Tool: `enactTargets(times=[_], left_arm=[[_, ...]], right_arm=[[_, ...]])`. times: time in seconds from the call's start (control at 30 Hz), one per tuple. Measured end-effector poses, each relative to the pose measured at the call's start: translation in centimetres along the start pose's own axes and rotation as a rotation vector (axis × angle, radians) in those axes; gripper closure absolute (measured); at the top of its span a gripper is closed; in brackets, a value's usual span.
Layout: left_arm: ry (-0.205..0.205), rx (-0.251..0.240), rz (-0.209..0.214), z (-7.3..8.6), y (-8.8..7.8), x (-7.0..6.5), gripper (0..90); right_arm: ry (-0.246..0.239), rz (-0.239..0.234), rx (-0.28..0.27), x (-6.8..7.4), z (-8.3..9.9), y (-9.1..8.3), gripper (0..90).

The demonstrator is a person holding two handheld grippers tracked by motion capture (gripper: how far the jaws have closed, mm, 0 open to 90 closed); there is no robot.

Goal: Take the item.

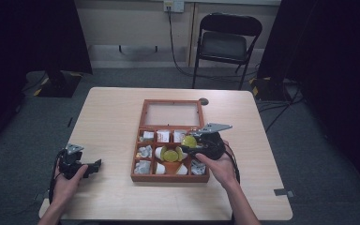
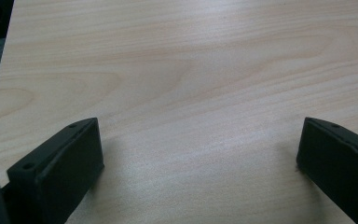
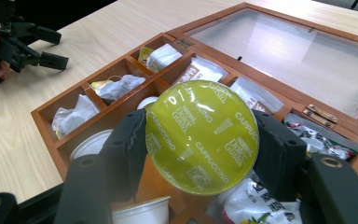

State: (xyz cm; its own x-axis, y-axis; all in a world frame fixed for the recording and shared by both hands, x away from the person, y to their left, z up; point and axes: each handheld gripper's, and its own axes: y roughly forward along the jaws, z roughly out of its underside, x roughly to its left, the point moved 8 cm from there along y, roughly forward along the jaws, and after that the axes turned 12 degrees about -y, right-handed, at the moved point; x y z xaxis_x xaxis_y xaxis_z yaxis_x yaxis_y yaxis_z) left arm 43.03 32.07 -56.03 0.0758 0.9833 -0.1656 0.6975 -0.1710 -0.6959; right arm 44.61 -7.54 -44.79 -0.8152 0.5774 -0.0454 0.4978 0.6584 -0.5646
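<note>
Now my right gripper [image 3: 200, 140] clamps the round yellow-green foil-topped coffee capsule [image 3: 202, 136] above the compartmented wooden box [image 1: 170, 177]; at nine o'clock, my left gripper [image 2: 200, 163] rests open on the pale wooden table [image 2: 177, 70].

Bare surface [image 1: 112, 112] lies open all along the left and far side of the wooden box [image 1: 169, 178], and the left tool [image 1: 93, 167], jaws wide apart, has nothing before it but plain wood. The box's glass lid [image 1: 172, 114] lies flat behind the compartments, taking up the room there. The compartments themselves are crowded with sachets and capsules. The right tool [image 3: 200, 140], closed on a green capsule [image 3: 203, 135], blocks the box's right side.
</note>
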Motion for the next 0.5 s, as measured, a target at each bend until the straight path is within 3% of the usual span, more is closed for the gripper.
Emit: enactTargets(times=[0.5], left_arm=[[0.005,0.005,-0.001,0.0,0.0,0.0,0.0]], right_arm=[[0.026,0.050,-0.037,-1.8,0.0,-2.1,40.3]])
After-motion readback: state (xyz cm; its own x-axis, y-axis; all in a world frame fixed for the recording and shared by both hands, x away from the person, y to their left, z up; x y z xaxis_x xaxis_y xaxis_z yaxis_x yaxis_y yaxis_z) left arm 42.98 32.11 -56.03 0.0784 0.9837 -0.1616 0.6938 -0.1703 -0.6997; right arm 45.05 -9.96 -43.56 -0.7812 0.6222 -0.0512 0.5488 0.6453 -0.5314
